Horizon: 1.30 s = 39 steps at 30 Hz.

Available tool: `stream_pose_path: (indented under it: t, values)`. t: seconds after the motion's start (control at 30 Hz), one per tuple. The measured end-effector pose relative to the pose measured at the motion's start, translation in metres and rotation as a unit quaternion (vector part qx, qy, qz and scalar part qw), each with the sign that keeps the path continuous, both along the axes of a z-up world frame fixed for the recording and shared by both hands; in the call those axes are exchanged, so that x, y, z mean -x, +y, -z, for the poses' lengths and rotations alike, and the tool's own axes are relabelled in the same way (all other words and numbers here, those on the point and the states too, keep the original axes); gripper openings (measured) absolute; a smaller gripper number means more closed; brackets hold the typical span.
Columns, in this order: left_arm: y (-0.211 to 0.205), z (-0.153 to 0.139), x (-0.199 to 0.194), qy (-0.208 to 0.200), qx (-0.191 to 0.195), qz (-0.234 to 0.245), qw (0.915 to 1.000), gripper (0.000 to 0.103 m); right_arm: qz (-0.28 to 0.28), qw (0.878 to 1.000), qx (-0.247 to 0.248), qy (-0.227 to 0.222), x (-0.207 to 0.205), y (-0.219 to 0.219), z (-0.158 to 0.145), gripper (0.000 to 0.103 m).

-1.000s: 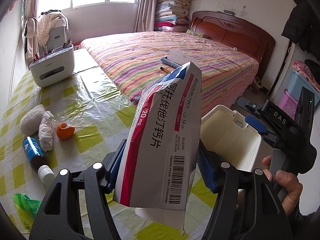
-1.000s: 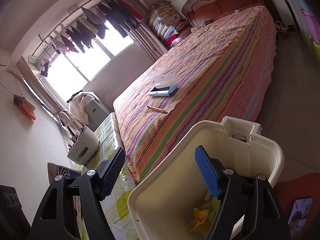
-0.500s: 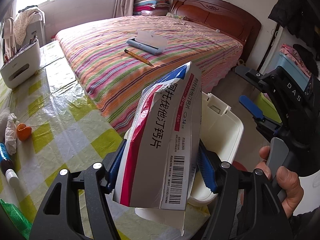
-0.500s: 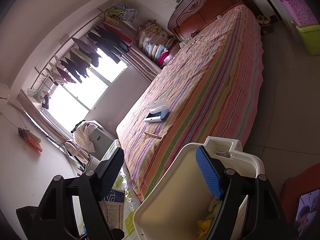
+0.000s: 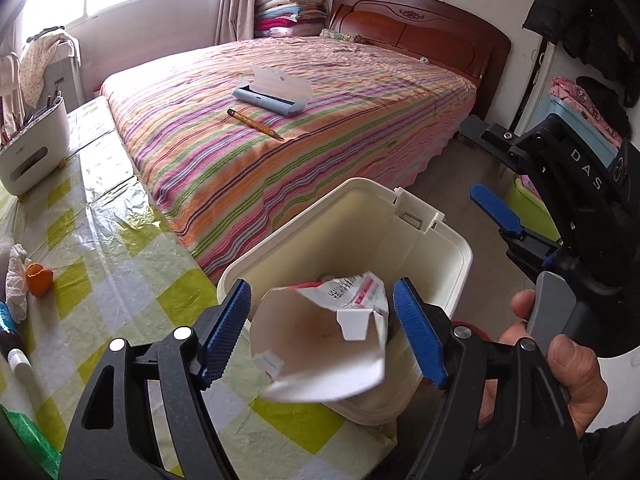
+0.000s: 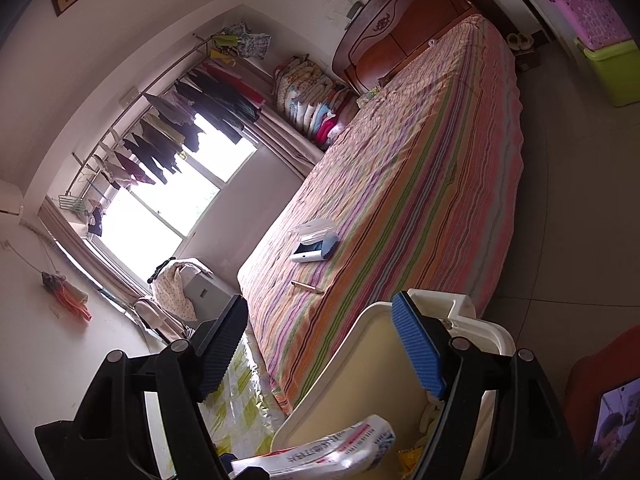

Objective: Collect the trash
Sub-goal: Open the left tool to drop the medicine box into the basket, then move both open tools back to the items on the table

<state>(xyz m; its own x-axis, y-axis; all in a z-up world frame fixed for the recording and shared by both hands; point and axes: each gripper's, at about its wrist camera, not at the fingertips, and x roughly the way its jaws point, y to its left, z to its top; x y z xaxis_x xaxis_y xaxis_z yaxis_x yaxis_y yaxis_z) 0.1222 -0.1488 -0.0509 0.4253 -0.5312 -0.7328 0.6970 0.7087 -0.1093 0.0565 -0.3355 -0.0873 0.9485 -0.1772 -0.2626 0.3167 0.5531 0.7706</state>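
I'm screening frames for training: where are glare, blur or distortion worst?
Left wrist view: the falling medicine box is motion-blurred, plastic table cover shows glare, walls bow from fisheye. Right wrist view: window blown out white, room strongly tilted and curved, bin dim.

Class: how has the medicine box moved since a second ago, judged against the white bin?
Yes. The medicine box has tipped from upright between the pads to open-end-up, dropping over the white bin as the left gripper opens.

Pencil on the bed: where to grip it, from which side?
Grip the pencil mid-shaft, from above, jaws across its length. It lies flat on the striped bed, apart from the blue case, so both long sides are free.
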Motion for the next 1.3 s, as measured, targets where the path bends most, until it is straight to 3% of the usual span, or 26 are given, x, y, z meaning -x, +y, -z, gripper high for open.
stream_pose_path:
  t: [0.27,0.7,0.93,1.07,1.2,1.3]
  values:
    - [0.026,-0.017,-0.006,-0.011,0.025,-0.036,0.9990,0.073,-0.008,1.000,0.017,0.007,-0.004,0.006,-0.002,0.073]
    - [0.061,-0.028,-0.018,-0.019,0.034,-0.072,0.9967,0.073,-0.052,0.997,0.045,0.035,-0.025,0.029,-0.005,0.073]
    - [0.103,-0.042,-0.034,-0.010,0.034,-0.127,0.9912,0.073,-0.073,0.994,0.056,0.053,-0.038,0.042,-0.003,0.073]
    - [0.145,-0.051,-0.053,0.000,0.026,-0.197,0.9801,0.073,-0.089,0.992,0.056,0.066,-0.044,0.049,0.000,0.073]
    - [0.196,-0.049,-0.083,0.029,0.012,-0.274,0.9612,0.074,-0.097,0.991,0.060,0.071,-0.048,0.056,0.000,0.073]
    - [0.235,-0.033,-0.114,0.086,0.009,-0.323,0.9424,0.044,-0.104,0.990,0.065,0.074,-0.051,0.061,0.001,0.073]
